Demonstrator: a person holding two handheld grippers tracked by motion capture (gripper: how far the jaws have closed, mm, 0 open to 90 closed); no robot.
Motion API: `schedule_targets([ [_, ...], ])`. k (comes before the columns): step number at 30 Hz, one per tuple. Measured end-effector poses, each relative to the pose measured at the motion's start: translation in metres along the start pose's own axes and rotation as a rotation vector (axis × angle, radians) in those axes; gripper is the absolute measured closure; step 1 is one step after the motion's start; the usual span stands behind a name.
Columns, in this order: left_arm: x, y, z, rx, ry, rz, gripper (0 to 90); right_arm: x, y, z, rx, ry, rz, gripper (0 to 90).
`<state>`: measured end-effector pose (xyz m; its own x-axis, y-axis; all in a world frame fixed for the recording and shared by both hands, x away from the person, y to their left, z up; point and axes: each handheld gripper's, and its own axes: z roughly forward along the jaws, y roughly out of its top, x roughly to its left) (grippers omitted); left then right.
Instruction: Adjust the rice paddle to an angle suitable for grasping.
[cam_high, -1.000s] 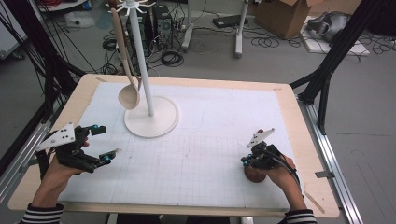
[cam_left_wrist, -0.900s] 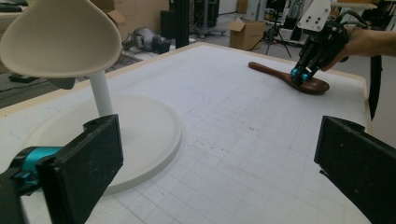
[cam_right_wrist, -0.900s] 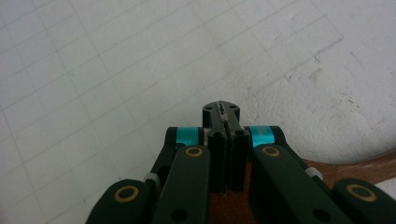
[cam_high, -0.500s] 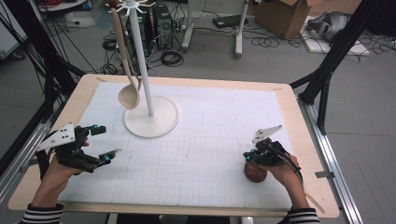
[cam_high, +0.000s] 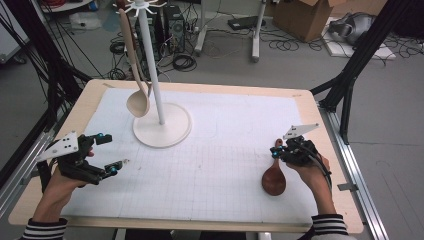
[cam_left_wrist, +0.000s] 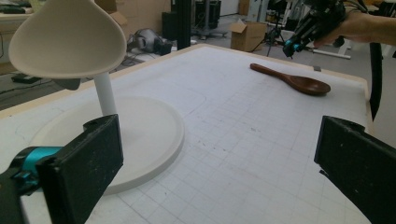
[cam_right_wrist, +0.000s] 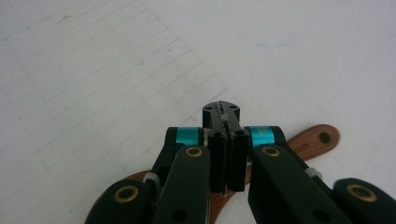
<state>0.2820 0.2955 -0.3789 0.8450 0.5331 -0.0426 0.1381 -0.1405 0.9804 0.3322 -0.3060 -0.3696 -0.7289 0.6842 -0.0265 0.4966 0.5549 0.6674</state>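
Two spoons: pale spoon already hangs on rack. Dark spoon lies flat on mat, 4 o'clock of rack, not yet hung. Right gripper above its handle, jaws pressed together, empty. Left gripper spread wide, idle.

Lab, cable tangle on floor, cardboard boxes

table: pale wooden tabletop in front of me
cover: white gridded paper mat, flat on it
left: round cream stand base
right: dark brown wooden spoon, lying under my claw
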Motion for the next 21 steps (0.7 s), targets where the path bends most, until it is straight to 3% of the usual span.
schedule_targets([
  [7, 0.001, 0.000, -0.001, -0.001, 0.003, 0.003, 1.7, -0.013, 0.002, -0.004, -0.032, -0.055, 0.032, 90.0],
  [14, 0.000, 0.000, -0.002, -0.001, 0.002, 0.002, 1.7, -0.025, 0.002, 0.000, -0.024, -0.112, 0.068, 90.0],
  [21, 0.001, 0.000, -0.002, 0.001, 0.000, 0.003, 1.7, -0.037, -0.002, 0.006, 0.006, -0.140, 0.113, 90.0],
])
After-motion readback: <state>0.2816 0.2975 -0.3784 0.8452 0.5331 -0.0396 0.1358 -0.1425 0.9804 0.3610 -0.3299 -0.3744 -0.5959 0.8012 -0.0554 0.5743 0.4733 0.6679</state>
